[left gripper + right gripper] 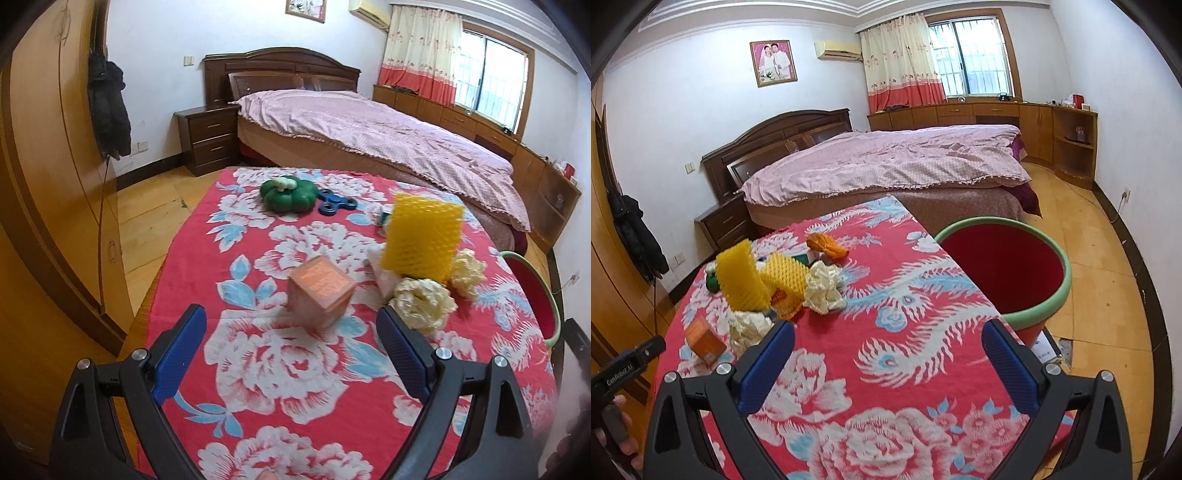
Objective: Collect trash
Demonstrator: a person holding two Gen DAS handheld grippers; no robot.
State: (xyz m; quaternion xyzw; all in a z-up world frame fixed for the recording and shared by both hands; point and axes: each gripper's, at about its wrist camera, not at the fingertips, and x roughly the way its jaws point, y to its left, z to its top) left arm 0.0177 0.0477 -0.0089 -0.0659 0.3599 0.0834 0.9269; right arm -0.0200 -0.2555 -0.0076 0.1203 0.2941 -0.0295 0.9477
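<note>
On the red flowered tablecloth (pixel 288 369) lie trash items: a yellow foam net (pixel 424 240), crumpled cream paper wads (pixel 423 301), and an orange box (pixel 319 291). The right wrist view shows the yellow foam nets (pixel 742 280), a cream paper wad (pixel 823 286), an orange crumpled wrapper (pixel 827 245) and the orange box (pixel 703 341). A red bin with a green rim (pixel 1004 273) stands off the table's right edge. My left gripper (pixel 291 328) is open just short of the box. My right gripper (pixel 888 341) is open over bare cloth, nothing between its fingers.
A green pumpkin toy (pixel 288 194) and a blue fidget spinner (pixel 336 203) sit at the table's far end. Beyond is a bed with a pink cover (pixel 886 158), a nightstand (pixel 207 138), a wardrobe at left (pixel 44 184) and wooden floor (pixel 1100 266) at right.
</note>
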